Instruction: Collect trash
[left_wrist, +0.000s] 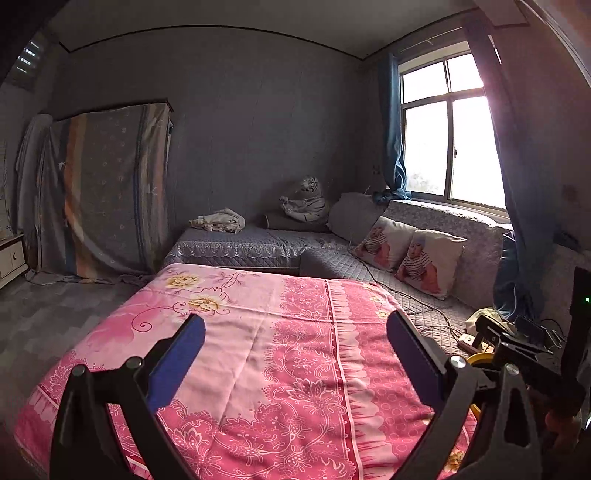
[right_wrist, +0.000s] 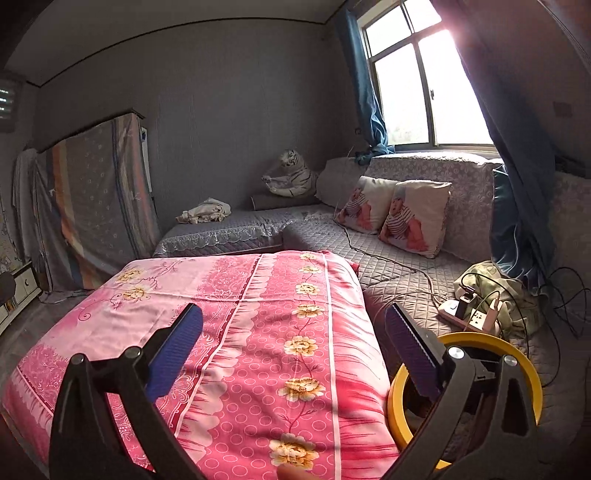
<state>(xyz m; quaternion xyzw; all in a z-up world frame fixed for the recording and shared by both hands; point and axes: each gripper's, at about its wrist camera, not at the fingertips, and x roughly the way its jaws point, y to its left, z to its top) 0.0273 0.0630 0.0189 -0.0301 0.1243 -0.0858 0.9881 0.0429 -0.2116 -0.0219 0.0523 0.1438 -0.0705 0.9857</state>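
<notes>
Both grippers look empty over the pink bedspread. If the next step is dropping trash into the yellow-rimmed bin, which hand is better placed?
Right, probably. The yellow-rimmed bin sits directly behind the right gripper's right-hand finger, beside the pink bedspread. From the left gripper, only a sliver of the bin's rim shows, behind the other rig. Both are open and empty.

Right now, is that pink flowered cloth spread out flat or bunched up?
Spread out flat. The pink flowered cloth lies smooth over the surface, showing only faint fold creases, with its border pattern running straight.

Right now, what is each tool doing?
Left tool: open, holding nothing.
Right tool: open, holding nothing.
</notes>
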